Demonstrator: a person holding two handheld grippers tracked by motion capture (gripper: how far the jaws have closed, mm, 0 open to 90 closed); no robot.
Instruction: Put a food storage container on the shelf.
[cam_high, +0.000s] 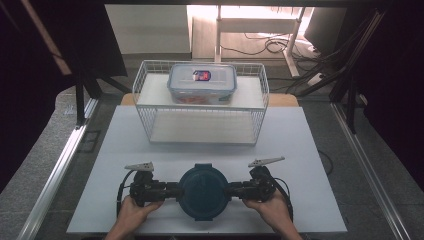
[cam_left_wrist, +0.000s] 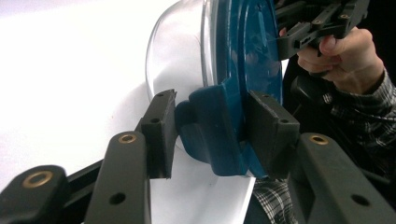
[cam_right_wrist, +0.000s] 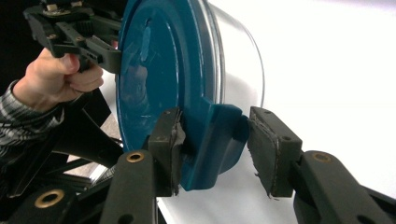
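The round container (cam_high: 204, 191) with its blue lid sits on the white table (cam_high: 300, 150) right in front of me, between my two grippers. My left gripper (cam_high: 170, 190) has the container's left lid clip (cam_left_wrist: 212, 128) between its jaws; one pad touches it, the other stands just clear. My right gripper (cam_high: 235, 190) straddles the right clip (cam_right_wrist: 212, 140) likewise, not yet clamped.
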